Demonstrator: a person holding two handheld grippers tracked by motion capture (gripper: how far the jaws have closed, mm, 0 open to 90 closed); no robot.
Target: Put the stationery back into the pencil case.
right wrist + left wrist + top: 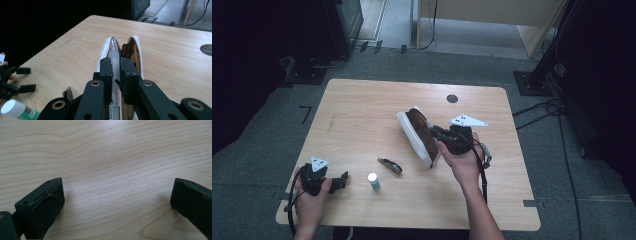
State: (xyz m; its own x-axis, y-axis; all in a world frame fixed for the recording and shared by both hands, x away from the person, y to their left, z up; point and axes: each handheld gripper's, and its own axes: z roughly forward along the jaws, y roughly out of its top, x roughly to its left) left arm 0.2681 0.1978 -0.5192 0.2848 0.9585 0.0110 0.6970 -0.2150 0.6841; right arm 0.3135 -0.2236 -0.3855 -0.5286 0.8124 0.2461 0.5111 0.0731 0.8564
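Note:
A brown shoe (419,131) with a white sole stands tilted on its side near the middle of the wooden table (362,105). My right gripper (435,132) reaches it from the right. In the right gripper view the right gripper (115,66) is shut on the shoe's (136,45) pale edge, with the jaws pressed close on both sides. My left gripper (343,180) rests at the table's front left, held by a hand. In the left gripper view the left gripper (117,195) is open over bare wood, with nothing between the jaws.
A small bottle with a white cap (373,181) stands near the front edge, between the two hands. A small dark oblong object (390,165) lies just behind it. A round hole (452,98) sits in the tabletop at the back. Dark stands and cables surround the table.

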